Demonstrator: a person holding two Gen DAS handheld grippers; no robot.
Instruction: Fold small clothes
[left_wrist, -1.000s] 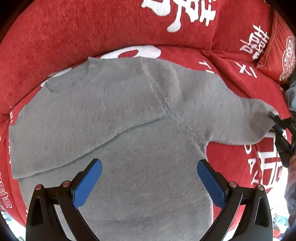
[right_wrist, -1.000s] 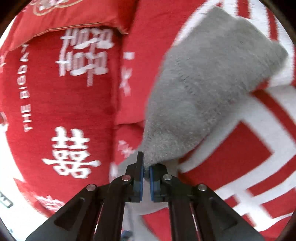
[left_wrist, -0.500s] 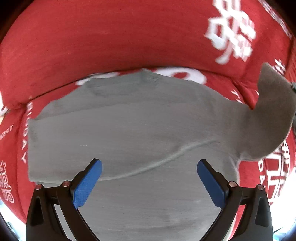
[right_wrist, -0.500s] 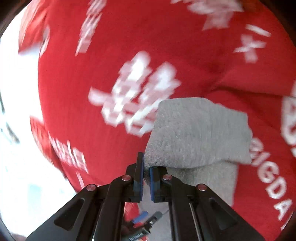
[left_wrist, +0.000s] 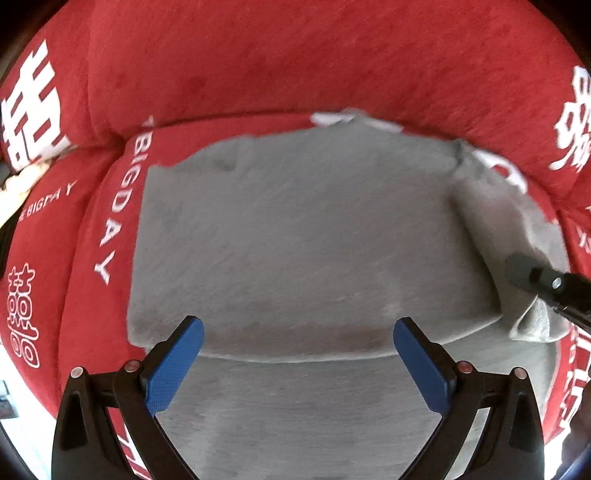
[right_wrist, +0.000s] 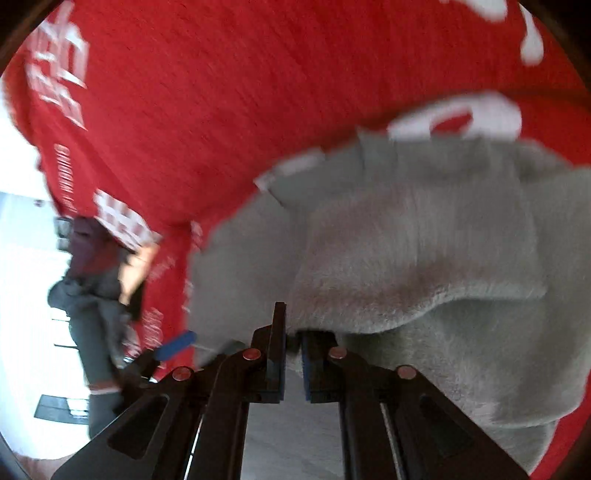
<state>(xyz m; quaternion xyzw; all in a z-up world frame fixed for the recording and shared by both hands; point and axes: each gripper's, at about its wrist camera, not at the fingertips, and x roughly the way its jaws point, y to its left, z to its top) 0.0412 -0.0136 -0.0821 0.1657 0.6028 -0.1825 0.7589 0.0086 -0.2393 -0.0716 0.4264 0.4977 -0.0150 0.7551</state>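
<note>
A small grey fleece sweater (left_wrist: 303, 236) lies on a red sofa seat (left_wrist: 85, 258), its left sleeve folded across the body. My left gripper (left_wrist: 298, 350) is open and empty, hovering over the sweater's lower part. My right gripper (right_wrist: 293, 345) is shut on the cuff of the right sleeve (right_wrist: 406, 266) and carries it over the sweater's body. In the left wrist view the right gripper (left_wrist: 546, 284) enters from the right edge with the sleeve (left_wrist: 509, 210) draped from it.
The red sofa backrest (left_wrist: 295, 62) with white characters rises behind the sweater. White lettering runs along the seat cushion at the left (left_wrist: 110, 225). A person (right_wrist: 92, 295) stands blurred at the left in the right wrist view.
My right gripper has swung the right sleeve up from the seat and inward over the sweater's body. My left gripper has shifted leftward, staying open above the sweater.
</note>
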